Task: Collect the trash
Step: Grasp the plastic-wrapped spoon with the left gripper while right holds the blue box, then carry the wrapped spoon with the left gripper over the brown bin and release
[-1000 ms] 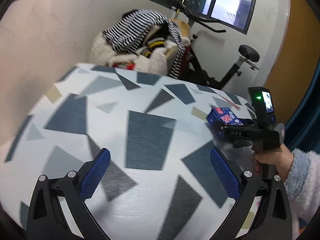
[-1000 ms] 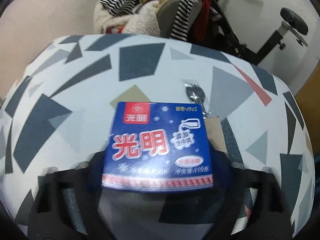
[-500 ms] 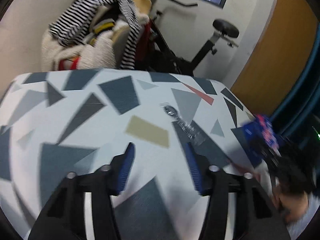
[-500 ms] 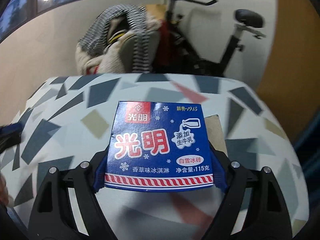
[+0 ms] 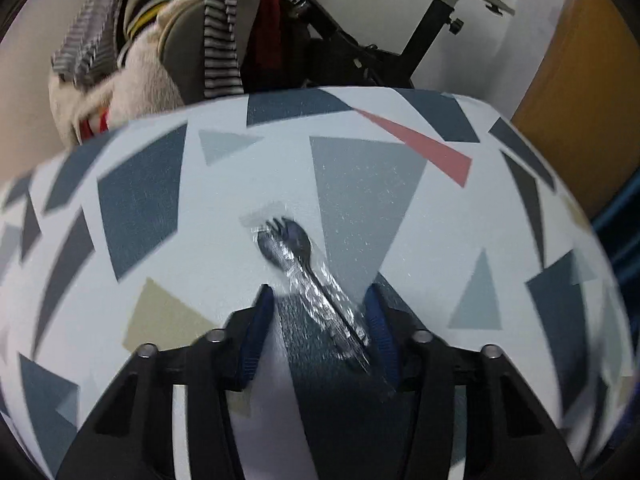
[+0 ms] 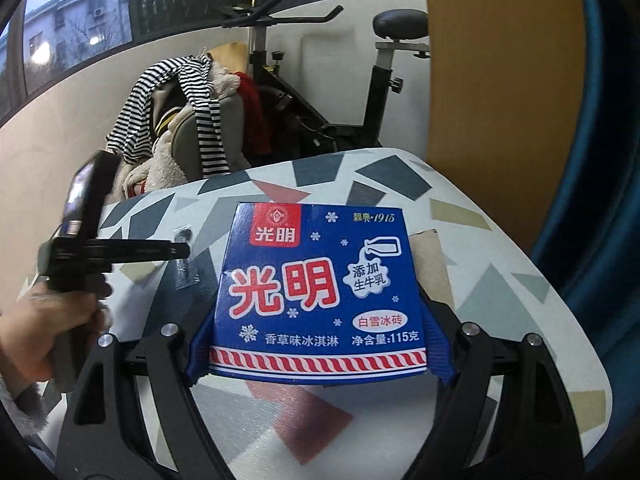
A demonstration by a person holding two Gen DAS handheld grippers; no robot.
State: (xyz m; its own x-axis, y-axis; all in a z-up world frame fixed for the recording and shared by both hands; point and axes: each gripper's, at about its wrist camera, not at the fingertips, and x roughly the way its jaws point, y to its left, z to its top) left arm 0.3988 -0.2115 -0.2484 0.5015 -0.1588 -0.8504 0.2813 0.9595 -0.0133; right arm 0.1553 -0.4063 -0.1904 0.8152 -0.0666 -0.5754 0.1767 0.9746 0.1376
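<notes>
A black plastic spork in a clear wrapper (image 5: 308, 276) lies on the patterned table (image 5: 140, 200). My left gripper (image 5: 320, 300) is low over it, jaws partly open, with the wrapper's handle end between the blue pads (image 5: 256, 332), nearer the right pad. The spork also shows small in the right wrist view (image 6: 184, 236), under the left gripper's body (image 6: 116, 250). My right gripper (image 6: 320, 356) is shut on a blue ice cream box (image 6: 316, 292) and holds it above the table.
A chair piled with striped and fleecy clothes (image 6: 180, 120) and an exercise bike (image 6: 360, 92) stand behind the table. An orange-brown panel (image 6: 500, 80) and a blue curtain (image 6: 600, 160) are at the right. The table edge (image 6: 560, 300) runs close on the right.
My left gripper has swung right and down to the wrapped spork and narrowed its jaws around it. My right gripper has lifted and drawn back with the box.
</notes>
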